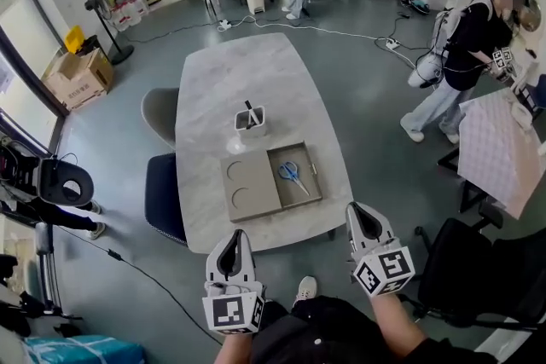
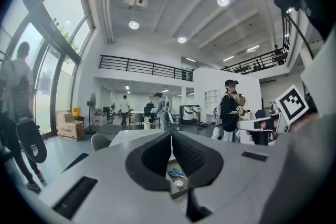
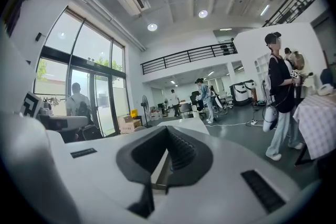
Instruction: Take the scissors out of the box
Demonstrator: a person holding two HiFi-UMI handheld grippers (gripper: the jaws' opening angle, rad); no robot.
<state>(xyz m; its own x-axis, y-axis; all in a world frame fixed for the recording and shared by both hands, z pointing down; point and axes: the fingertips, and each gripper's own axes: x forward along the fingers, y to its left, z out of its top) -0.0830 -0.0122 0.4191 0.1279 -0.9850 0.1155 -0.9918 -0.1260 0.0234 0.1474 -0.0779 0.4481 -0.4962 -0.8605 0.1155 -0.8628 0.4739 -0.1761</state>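
So, both tools are clenched and empty, and the scissors are not yet lifted.
The left tool (image 1: 232,236) and right tool (image 1: 359,210), jaws pressed together, hang short of the pale marble worktop (image 1: 247,81), likely poised for the reach. Ahead, between them, the blue-handled steel scissors (image 1: 292,173) lie flat in the shallow grey open box (image 1: 316,180). The head view gives this layout. The left gripper view glimpses the scissors beneath its tips, while the right gripper view shows only a worktop sliver.

Scissors (image 1: 293,172) lie in the open box (image 1: 305,193) on the table (image 1: 247,72), mid-frame; left claw (image 1: 230,238) and right claw (image 1: 359,212) below.
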